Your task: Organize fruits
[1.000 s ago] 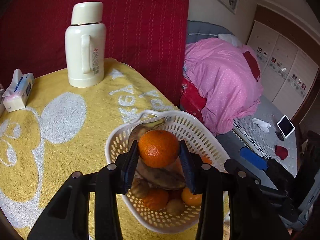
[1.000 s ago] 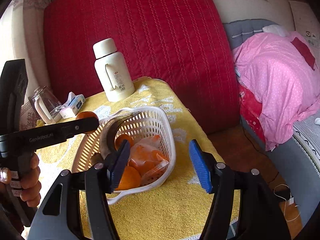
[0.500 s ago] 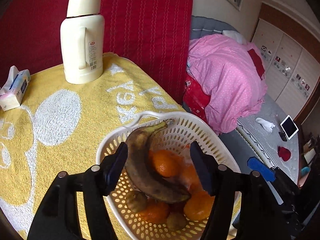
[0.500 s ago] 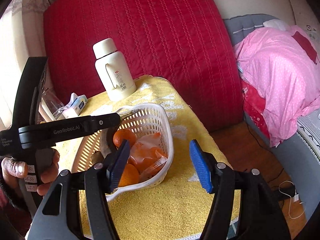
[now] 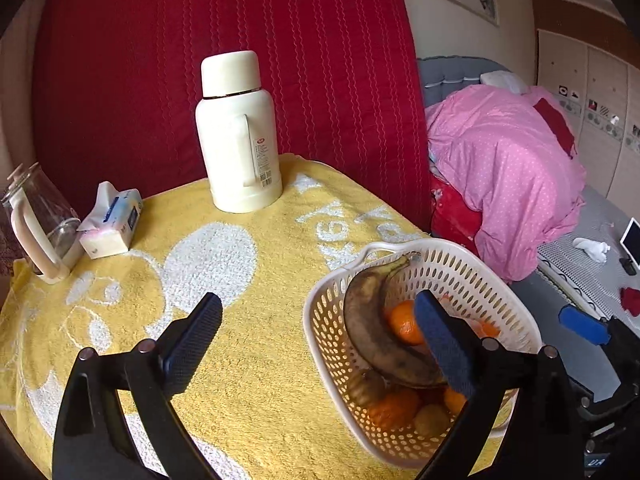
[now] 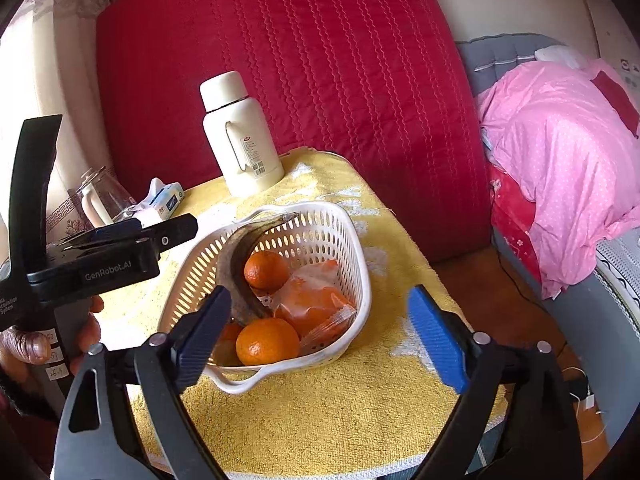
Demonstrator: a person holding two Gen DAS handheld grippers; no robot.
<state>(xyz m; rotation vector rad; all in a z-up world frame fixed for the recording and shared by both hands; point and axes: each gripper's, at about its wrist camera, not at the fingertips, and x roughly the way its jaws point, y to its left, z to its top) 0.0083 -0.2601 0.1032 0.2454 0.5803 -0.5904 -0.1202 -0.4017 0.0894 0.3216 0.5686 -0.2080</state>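
Fruit sits piled in a white basket [image 6: 362,264] on the yellow towel [image 5: 248,336] that covers the table. Going from left to right in the left wrist view: a glass jug [image 5: 38,220] stands at the table's far left edge, a tissue pack [image 5: 112,226] lies just beside it, and a cream flask [image 5: 238,136] stands upright farther back against the red quilt [image 5: 224,32]. The left tongs [image 5: 318,344] hang wide open over the towel and hold nothing; their right finger reaches over the basket rim. Inside the basket a brown banana [image 5: 376,332] leans along the wall, with an orange [image 6: 266,270] touching it, another orange [image 6: 267,341] near the front and a clear bag of oranges [image 6: 316,306] beside them. The right tongs [image 6: 318,340] are also spread wide and empty, one finger over the basket's near rim, the other above the towel to the right. A pink duvet [image 6: 560,132] lies on the bed at far right.
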